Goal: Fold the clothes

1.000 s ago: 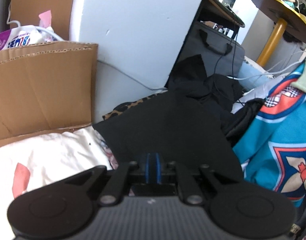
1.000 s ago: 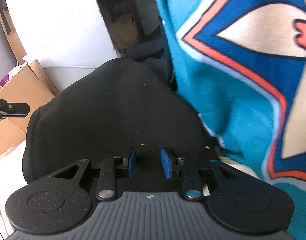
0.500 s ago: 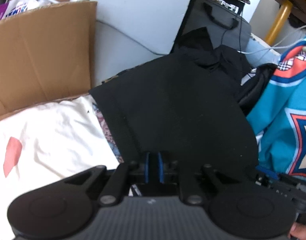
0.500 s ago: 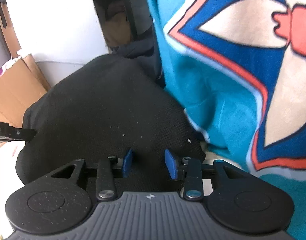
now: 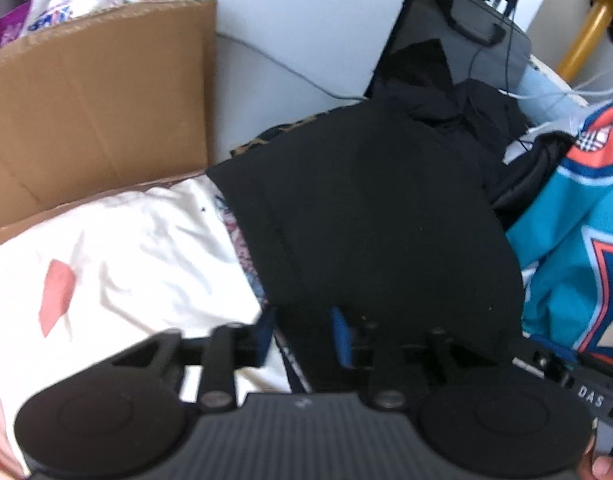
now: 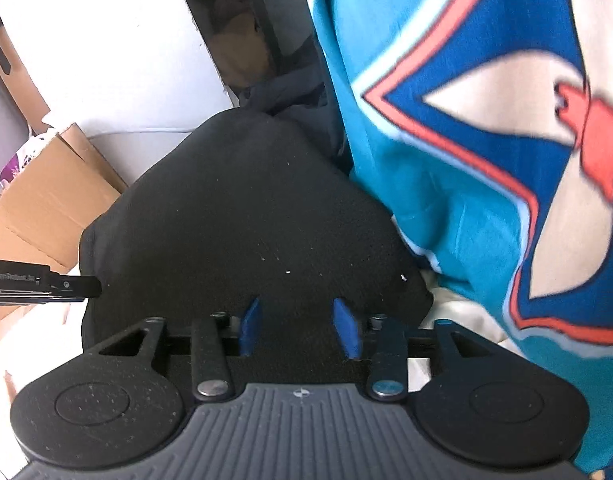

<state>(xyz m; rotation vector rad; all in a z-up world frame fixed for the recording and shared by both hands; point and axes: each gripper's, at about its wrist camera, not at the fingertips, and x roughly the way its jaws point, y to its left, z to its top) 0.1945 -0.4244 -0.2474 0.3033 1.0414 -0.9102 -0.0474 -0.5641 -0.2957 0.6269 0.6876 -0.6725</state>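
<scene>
Around the black garment (image 5: pixel 378 216) many other things lie close. Just to its right is a turquoise cloth (image 5: pixel 566 248) with a blue, orange and white print; in the right wrist view this cloth (image 6: pixel 486 140) fills the right side and touches the garment's (image 6: pixel 242 220) edge. To the left of the garment lies a cream sheet (image 5: pixel 118 264) with a pink patch, and the garment overlaps its edge. Behind the sheet stands a brown cardboard box (image 5: pixel 90 100), with a plastic bag (image 5: pixel 46 20) showing above its flap. Behind the garment are more dark clothes (image 5: pixel 458 100), a grey case (image 5: pixel 478 36) with a handle and thin cables, and a white wall panel (image 5: pixel 306 12). A yellow post (image 5: pixel 582 36) stands at the far right. The left gripper (image 5: pixel 302 334) has its blue pads apart, over the near left edge of the garment and gripping nothing. The right gripper (image 6: pixel 300 326) is also spread wide, over the near edge of the garment. The surface under the clothes is hidden.
</scene>
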